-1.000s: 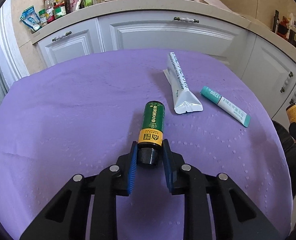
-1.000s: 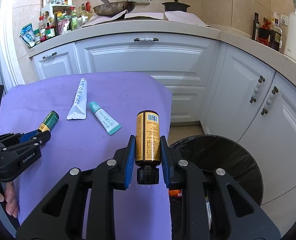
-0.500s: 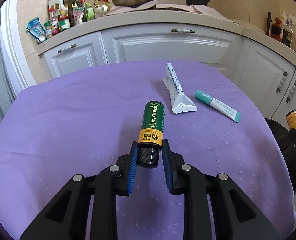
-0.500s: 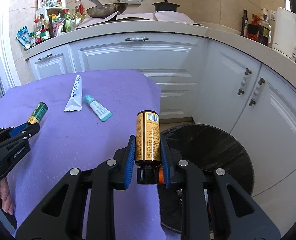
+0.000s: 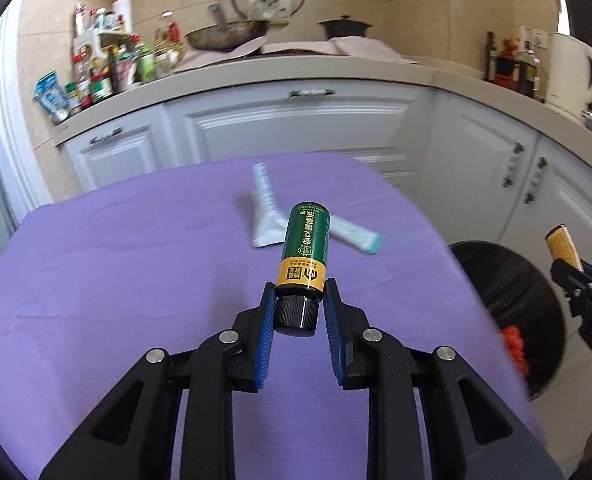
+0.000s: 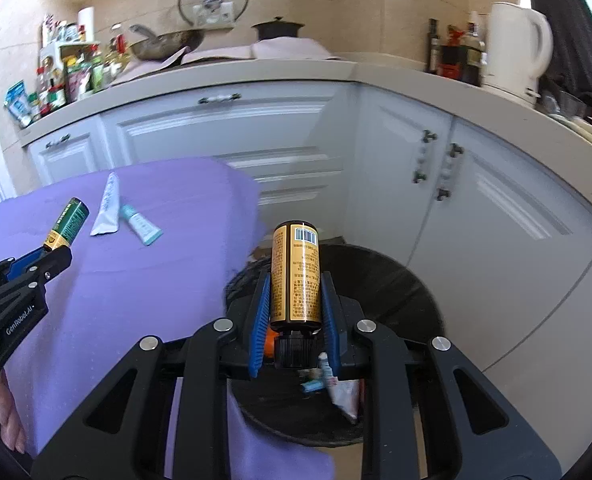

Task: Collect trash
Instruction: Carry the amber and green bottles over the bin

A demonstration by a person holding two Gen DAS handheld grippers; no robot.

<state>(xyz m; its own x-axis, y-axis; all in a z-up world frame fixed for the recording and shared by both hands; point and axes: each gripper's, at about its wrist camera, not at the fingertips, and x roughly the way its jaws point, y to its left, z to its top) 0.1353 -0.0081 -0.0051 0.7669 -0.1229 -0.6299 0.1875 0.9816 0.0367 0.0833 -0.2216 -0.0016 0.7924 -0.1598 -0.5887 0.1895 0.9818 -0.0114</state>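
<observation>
Left gripper [image 5: 298,312] closed to a narrow gap on the black cap of the green bottle [image 5: 305,249]; bottle points forward, lifted above the purple tablecloth [image 5: 116,280]; right gripper [image 6: 295,312] clamped the same way on the orange bottle [image 6: 296,272], blue pads against its lower body, cap toward the camera, hanging over the black trash bin [image 6: 396,288].
White tube [image 6: 106,212] and teal-capped tube [image 6: 141,224] lie flat on the cloth, just beside each other; bin sits off the table's right edge, scraps inside; white cabinets [image 6: 232,132] wrap the corner; counter carries a wok [image 6: 164,46], condiment bottles, white kettle [image 6: 516,48].
Left view motion-blurred, tube labels unreadable; green bottle covers part of both tubes there; bin contents mostly hidden behind the right gripper.
</observation>
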